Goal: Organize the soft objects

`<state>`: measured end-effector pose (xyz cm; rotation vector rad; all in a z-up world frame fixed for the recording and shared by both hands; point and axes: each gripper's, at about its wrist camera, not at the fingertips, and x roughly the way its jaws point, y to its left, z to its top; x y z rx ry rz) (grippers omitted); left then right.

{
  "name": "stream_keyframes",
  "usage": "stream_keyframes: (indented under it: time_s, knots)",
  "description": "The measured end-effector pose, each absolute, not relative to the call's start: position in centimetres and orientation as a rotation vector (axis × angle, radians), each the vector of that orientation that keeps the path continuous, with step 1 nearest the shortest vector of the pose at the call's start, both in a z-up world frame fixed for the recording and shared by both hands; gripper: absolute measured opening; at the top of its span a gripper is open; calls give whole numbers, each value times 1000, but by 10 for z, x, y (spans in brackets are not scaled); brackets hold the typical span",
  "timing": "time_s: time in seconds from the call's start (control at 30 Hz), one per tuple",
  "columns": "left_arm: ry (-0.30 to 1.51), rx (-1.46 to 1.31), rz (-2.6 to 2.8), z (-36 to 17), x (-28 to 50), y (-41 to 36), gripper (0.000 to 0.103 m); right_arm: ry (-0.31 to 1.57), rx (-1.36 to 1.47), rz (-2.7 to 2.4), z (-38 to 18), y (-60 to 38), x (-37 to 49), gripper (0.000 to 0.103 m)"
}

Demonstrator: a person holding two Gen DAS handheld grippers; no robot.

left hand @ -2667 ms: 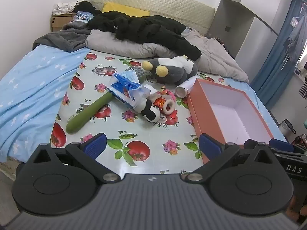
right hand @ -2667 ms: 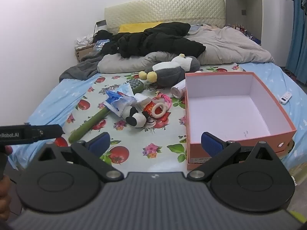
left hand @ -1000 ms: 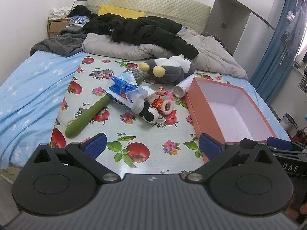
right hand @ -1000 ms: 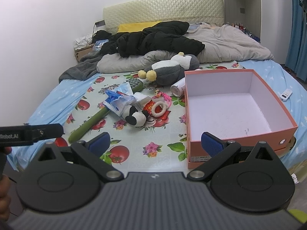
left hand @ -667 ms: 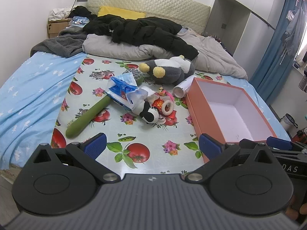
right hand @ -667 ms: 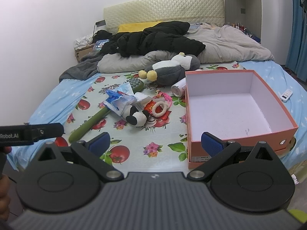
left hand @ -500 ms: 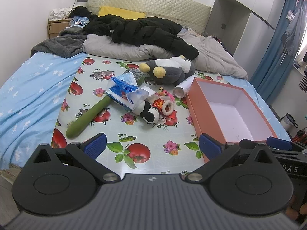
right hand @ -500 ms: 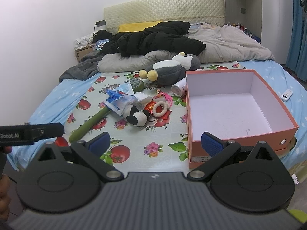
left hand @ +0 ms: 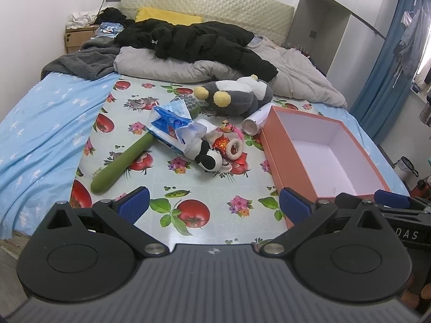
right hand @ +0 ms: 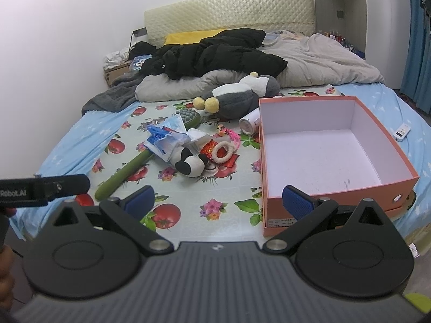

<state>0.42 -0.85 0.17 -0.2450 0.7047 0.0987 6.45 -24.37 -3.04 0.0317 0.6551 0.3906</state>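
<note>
A pile of soft things lies on the fruit-print cloth (left hand: 194, 193): a grey penguin plush (left hand: 237, 98) (right hand: 239, 97), a small black-and-white plush (left hand: 211, 157) (right hand: 190, 164), a white fabric ring (left hand: 234, 148) (right hand: 223, 150) and a blue-white packet (left hand: 169, 126) (right hand: 164, 140). An empty orange box (left hand: 280, 158) (right hand: 336, 196) stands to their right. My left gripper (left hand: 214, 204) and right gripper (right hand: 218, 199) are both open and empty, held at the bed's near edge, well short of the pile.
A long green massage stick (left hand: 121, 161) (right hand: 124, 172) lies left of the pile. A white can (left hand: 254, 122) lies by the box. Dark jacket (left hand: 199, 43) and grey duvet (right hand: 323, 59) cover the bed's far half. A remote (right hand: 402, 132) lies at right.
Both grippers have drifted slightly, so the view shifted a little. Nothing on the bed has moved and both grippers stay open.
</note>
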Motion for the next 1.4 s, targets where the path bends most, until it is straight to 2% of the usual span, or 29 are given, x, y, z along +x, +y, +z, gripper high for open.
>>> stream_keyframes:
  time_s: [0.43,0.97,1.13,1.23,1.4]
  knots:
    - [736,-256,100,-12,22,-7,103,668,73,414,-36,-246,74,103]
    - [817,-295,130,-53,88,23,103,665,80,488,-42,-209,132,103]
    - [845,-318,139,-71,114,33,103,698,86,517,-55,-195,161,92]
    - [853,-313,140,-82,127,37,103,711,77,519,-64,-186,175,76]
    - [842,-322,127,-102,146,44,103,735,68,509,-80,-171,201,74]
